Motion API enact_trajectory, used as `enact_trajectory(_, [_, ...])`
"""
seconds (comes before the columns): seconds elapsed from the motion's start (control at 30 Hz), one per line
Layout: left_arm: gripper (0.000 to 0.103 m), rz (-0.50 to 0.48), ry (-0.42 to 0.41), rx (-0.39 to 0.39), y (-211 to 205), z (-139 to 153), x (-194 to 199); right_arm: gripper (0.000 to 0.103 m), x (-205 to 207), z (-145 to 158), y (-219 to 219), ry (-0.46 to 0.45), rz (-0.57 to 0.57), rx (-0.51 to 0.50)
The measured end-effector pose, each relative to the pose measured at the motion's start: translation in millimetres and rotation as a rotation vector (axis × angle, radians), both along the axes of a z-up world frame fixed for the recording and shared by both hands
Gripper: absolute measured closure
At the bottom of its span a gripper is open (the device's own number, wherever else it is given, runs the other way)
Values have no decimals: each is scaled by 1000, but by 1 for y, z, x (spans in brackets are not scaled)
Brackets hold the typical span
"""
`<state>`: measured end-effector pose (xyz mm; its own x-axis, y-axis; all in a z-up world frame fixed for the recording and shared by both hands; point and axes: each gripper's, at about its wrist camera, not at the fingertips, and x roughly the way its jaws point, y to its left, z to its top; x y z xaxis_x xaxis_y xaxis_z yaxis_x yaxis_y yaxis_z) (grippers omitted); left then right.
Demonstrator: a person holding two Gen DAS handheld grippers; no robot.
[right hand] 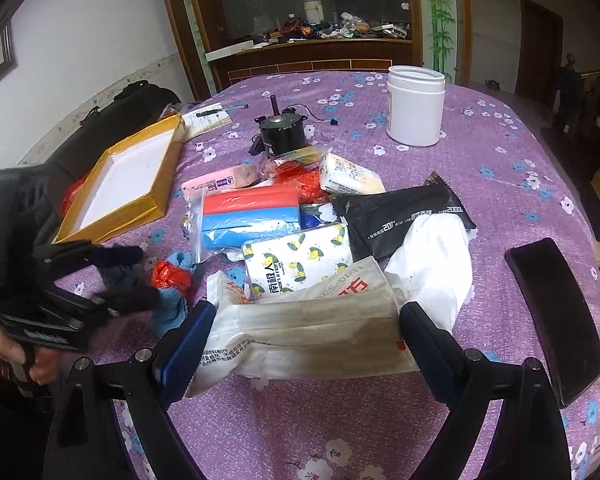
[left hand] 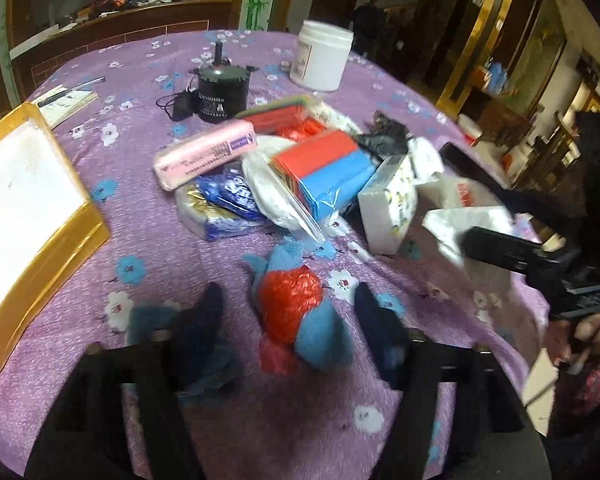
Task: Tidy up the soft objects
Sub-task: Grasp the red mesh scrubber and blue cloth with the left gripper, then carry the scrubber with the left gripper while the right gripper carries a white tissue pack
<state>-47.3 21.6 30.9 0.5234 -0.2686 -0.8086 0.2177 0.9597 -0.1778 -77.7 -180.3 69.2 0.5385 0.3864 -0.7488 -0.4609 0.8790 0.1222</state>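
At the near edge of the table [right hand: 500, 168], which is covered in a purple flowered cloth, the right gripper [right hand: 306, 330] is clamped on a flat whitish packet [right hand: 300, 336], one blue pad pressing on each end of it. In the left wrist view this gripper shows at the right edge, blurred, with a hand [left hand: 592, 328] on its grip.

Near the same edge, toward the left side, the left gripper [left hand: 290, 316] stands over a blue soft toy [left hand: 296, 312] with a red plastic bag [left hand: 288, 300] bunched against it. Its jaws are apart, one finger on each side of the toy, and neither pad can be seen pressing on it; the view is blurred there.

Behind them, mid-table, lies the heap of soft things: a lemon-print tissue pack [right hand: 300, 258], a white plastic bag [right hand: 432, 256], a black pouch [right hand: 400, 212], a red and blue roll pack [right hand: 252, 216] in a clear bag, a pink pack [right hand: 216, 182] and a cream tissue pack [right hand: 348, 176].

At the left edge sits an open yellow box [right hand: 116, 216] with a white inside. A black phone [right hand: 556, 316] lies near the right edge.

Farther back are a small black motor [right hand: 280, 136] and a booklet [right hand: 206, 120], and toward the far edge a white jar [right hand: 415, 108].
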Motion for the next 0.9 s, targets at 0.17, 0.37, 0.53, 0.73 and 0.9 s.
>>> enact_trajectory(0.17, [71, -5, -11, 73, -11, -8, 2, 9, -1, 0, -2, -9, 0, -6])
enact_trajectory(0.37, [73, 52, -118, -25, 33, 26, -8, 9, -6, 11, 7, -41, 23, -5])
enact_trajectory(0.53, [73, 143, -195, -5, 69, 47, -16, 9, -9, 25, 33, -90, 81, -9])
enact_trajectory(0.73, [72, 212, -244, 67, 83, 49, -20, 9, -15, 27, 79, -136, 145, -75])
enact_trajectory(0.9, [72, 235, -264, 91, 88, 48, -21, 9, -14, 26, 107, -163, 161, -140])
